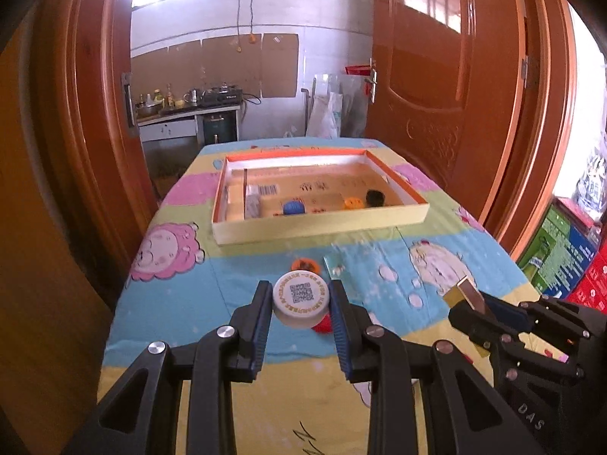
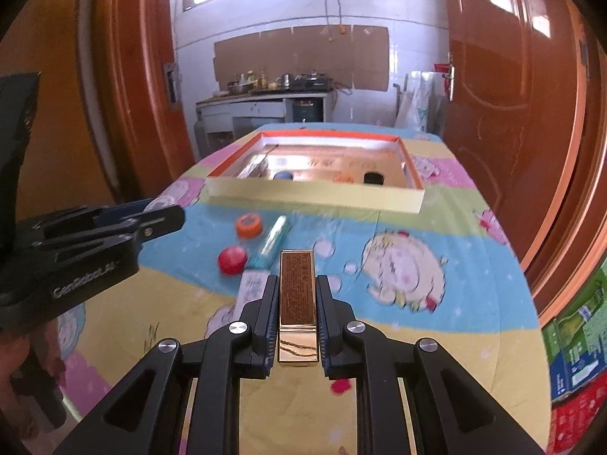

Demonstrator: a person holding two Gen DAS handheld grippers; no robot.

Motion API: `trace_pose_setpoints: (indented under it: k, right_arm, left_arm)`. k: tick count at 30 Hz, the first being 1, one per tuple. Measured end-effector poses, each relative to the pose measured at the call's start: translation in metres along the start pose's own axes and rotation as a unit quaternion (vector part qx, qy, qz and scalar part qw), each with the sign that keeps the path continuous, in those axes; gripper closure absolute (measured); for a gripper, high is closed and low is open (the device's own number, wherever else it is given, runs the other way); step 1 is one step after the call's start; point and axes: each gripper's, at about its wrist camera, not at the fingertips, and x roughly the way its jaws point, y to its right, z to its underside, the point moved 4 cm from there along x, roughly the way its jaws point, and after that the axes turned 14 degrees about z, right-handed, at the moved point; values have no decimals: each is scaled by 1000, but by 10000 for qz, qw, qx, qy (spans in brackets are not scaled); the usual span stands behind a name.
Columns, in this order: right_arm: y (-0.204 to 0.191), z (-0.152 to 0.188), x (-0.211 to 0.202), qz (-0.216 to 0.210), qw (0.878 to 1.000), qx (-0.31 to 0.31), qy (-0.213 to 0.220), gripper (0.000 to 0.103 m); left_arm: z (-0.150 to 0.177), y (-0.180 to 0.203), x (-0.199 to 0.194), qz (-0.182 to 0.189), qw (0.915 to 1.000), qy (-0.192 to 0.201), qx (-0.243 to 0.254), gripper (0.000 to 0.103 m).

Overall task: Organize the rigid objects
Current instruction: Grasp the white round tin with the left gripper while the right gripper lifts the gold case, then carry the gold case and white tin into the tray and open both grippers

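Observation:
My left gripper (image 1: 301,297) is shut on a white round cap (image 1: 301,297) with a QR code on top, held above the table. My right gripper (image 2: 296,290) is shut on a gold rectangular box (image 2: 297,290), also seen at the right of the left wrist view (image 1: 468,295). A shallow orange-rimmed cardboard tray (image 1: 322,227) sits further back and holds a blue cap (image 1: 294,207), an orange cap (image 1: 352,203), a black cap (image 1: 375,198) and a small box (image 1: 252,204). On the cloth lie an orange cap (image 2: 248,225), a red cap (image 2: 232,259) and a teal tube (image 2: 273,240).
The table wears a cartoon-print cloth (image 2: 398,265). A white paper slip (image 2: 252,288) lies by my right fingers. Wooden doors (image 1: 436,76) flank the doorway behind the table. Coloured boxes (image 1: 557,258) stand on the floor at the right.

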Motion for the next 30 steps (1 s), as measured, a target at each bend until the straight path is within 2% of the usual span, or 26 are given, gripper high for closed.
trace_pose_setpoints:
  k: [11, 18, 30]
  right_arm:
    - [7, -57, 22, -14, 9996, -196, 218, 85]
    - [9, -84, 50, -26, 9997, -227, 126, 85]
    - [11, -114, 89, -39, 9995, -295, 56, 85]
  left_arm:
    - [-45, -20, 26, 83, 9999, 27, -73, 72]
    - [-72, -27, 56, -189, 9997, 7, 138, 72]
    - [-97, -37, 87, -333, 9994, 35, 120, 72]
